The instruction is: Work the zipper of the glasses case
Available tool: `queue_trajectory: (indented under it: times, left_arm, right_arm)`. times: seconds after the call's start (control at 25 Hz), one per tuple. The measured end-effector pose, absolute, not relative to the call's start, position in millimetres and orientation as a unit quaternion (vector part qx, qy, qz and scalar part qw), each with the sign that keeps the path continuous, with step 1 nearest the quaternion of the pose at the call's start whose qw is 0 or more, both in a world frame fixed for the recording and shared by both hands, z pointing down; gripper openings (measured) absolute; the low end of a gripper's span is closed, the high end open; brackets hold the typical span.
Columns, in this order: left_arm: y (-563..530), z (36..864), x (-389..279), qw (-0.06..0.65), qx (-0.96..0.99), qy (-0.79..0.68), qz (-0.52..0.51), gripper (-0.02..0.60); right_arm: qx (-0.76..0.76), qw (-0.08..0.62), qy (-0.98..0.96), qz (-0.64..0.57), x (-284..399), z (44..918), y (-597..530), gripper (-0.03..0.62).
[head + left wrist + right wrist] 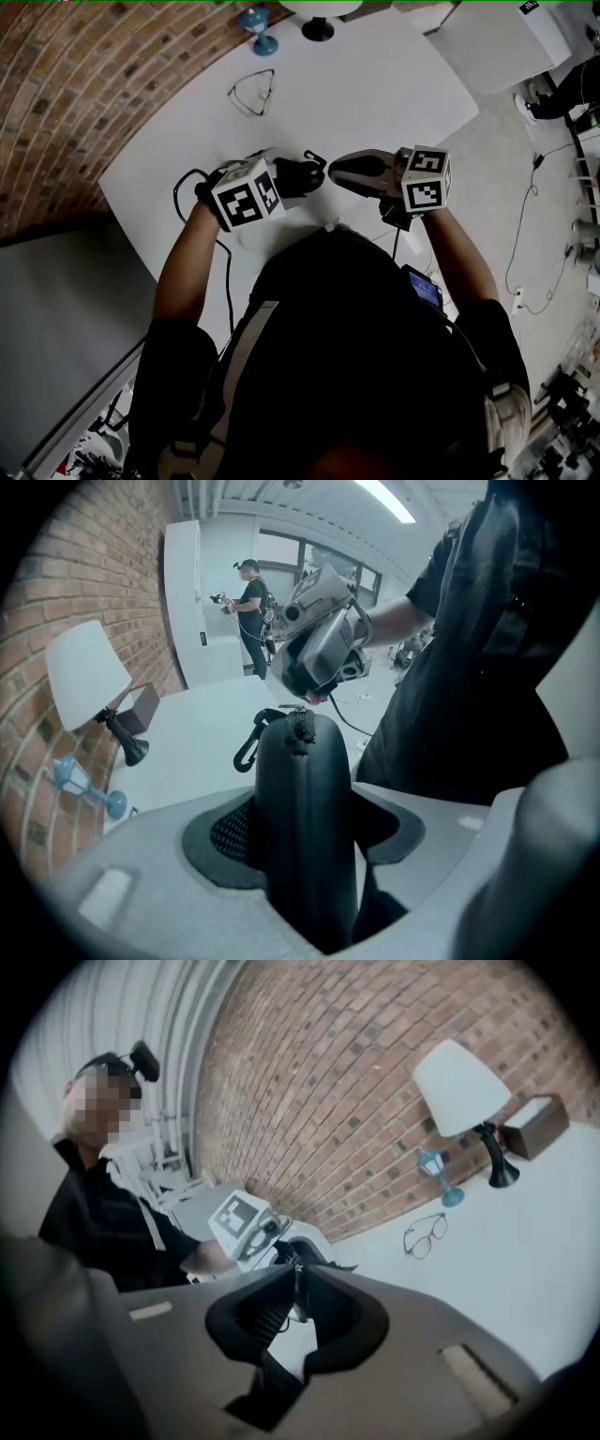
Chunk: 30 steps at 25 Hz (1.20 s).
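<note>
The black glasses case (305, 799) stands on end between the pads of my left gripper (305, 827), which is shut on its sides and holds it above the white table (375, 94). Its zipper (300, 726) runs over the top end, and a black clip (248, 747) hangs beside it. My right gripper (317, 696) comes in from the right to that top end. In the right gripper view its tips (298, 1265) meet on a small pale tab, the zipper pull. In the head view the case (298, 176) sits between the two grippers.
Wire-framed glasses (253, 92) lie on the table farther out. A white lamp (464, 1091), a blue ornament (436, 1171) and a brown box (534, 1124) stand along the brick wall. A black cable (183, 187) trails off the left edge. A person (251, 611) stands far back.
</note>
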<state>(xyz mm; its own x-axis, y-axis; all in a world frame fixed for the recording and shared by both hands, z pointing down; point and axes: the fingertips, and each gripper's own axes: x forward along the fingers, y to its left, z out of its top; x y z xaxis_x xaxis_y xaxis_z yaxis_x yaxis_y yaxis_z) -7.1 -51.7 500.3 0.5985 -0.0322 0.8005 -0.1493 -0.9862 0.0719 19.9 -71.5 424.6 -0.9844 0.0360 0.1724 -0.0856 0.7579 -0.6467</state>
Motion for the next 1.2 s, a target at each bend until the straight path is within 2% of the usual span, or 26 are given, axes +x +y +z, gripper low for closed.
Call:
queue_trajectory:
  times: [0.2, 0.4, 0.52, 0.76, 0.88, 1.08, 1.2]
  left_arm:
    - [-61, 505, -15, -0.008, 0.861, -0.063, 0.505, 0.270]
    - [-65, 507, -16, -0.058, 0.835, -0.064, 0.544, 0.270]
    - [-66, 510, -18, -0.055, 0.831, -0.067, 0.549, 0.270]
    - [-73, 520, -19, -0.051, 0.824, -0.088, 0.557, 0.268]
    - [-77, 525, -20, -0.050, 0.819, -0.095, 0.564, 0.268]
    - [-79, 529, -23, -0.048, 0.818, -0.099, 0.565, 0.270]
    - [-76, 531, -22, -0.048, 0.817, -0.095, 0.567, 0.270]
  right_arm:
    - [0.041, 0.070, -0.902, 0.425, 13, 437, -74, 0.121]
    - [0.063, 0.074, -0.905, 0.415, 9, 449, -75, 0.121]
    - [0.077, 0.078, -0.904, 0.414, 7, 451, -76, 0.121]
    - [0.125, 0.098, -0.889, 0.430, 11, 461, -83, 0.107]
    - [0.137, 0.103, -0.887, 0.429, 11, 463, -85, 0.050]
    - [0.128, 0.073, -0.883, 0.445, 13, 455, -85, 0.011]
    - [0.122, 0.067, -0.885, 0.445, 11, 453, -85, 0.009]
